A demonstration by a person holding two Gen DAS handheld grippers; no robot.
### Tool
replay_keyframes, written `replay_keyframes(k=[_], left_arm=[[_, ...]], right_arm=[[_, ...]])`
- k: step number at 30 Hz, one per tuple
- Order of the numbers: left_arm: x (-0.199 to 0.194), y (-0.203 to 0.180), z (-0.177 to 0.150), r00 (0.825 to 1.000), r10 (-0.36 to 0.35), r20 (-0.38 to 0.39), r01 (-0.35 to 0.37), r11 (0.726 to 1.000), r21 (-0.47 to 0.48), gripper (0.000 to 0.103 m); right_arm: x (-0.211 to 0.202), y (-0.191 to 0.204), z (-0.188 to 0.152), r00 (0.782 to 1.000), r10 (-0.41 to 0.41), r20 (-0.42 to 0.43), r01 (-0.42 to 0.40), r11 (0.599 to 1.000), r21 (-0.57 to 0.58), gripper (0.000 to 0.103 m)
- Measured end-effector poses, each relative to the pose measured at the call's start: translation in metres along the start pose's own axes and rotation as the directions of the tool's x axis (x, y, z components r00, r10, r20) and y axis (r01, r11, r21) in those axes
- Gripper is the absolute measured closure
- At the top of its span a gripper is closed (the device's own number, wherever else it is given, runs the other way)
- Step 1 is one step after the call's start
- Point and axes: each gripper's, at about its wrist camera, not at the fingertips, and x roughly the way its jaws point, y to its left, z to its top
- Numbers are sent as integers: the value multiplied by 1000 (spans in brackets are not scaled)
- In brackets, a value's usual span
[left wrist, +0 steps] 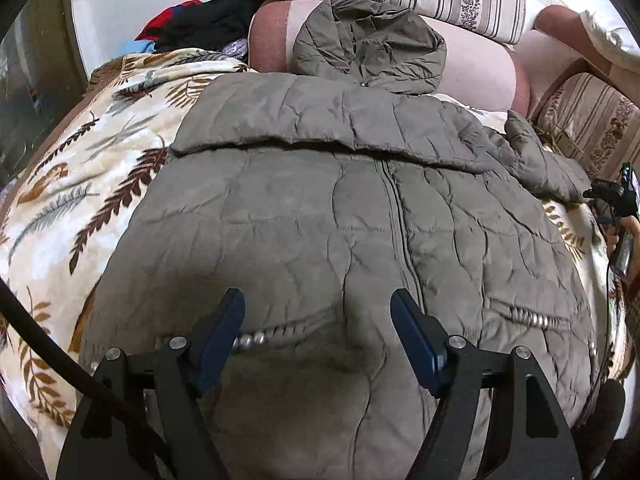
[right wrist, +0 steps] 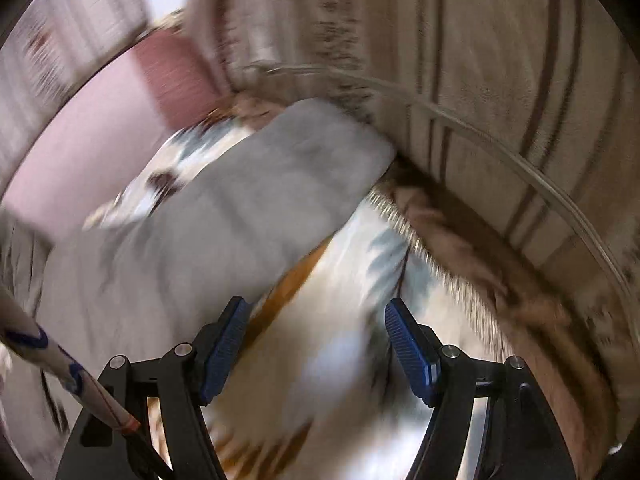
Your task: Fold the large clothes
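Your olive puffer jacket [left wrist: 320,208] fills the middle of the left wrist view, zipped, lying front-up on the leaf-print blanket [left wrist: 100,168], hood [left wrist: 372,40] at the top against the pink bolster [left wrist: 480,64]. Your left gripper [left wrist: 318,320] hangs over its hem, fingers wide, nothing pinched. Only the blurry right wrist view shows the sleeve [right wrist: 248,208] stretched toward the striped cushion [right wrist: 500,80], with your right gripper [right wrist: 316,328] wide and empty. No readable labels.

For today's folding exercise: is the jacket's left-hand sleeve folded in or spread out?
Folded in. In the left wrist view the sleeve lies across the chest of the jacket.
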Motion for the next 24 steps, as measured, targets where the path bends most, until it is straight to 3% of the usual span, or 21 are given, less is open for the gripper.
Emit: replay_keyframes(k=[7,11,13,18,24], left_arm=[[36,-2,16,998,13,-57,-13,1000,6,29],[42,9,14,998,15,-63,-17,1000,-21,29],[42,15,12,998,15,-60,-17,999,-38,29],[24,21,6,999,-3,-33,1,998,-59,29],[-13,25,0,999,-12,46,15,998,-57,29]], right_arm=[[47,4,44,1000,-16,-11,17,999,40,31],[46,17,55,999,-38,-15,38,998,50,78],[36,24,57,998,-60,2,60,998,20,86],[-18,38,61,993,-89,78,89,996,8,90],[-91,47,68,989,6,150,-9,1000,18,91]])
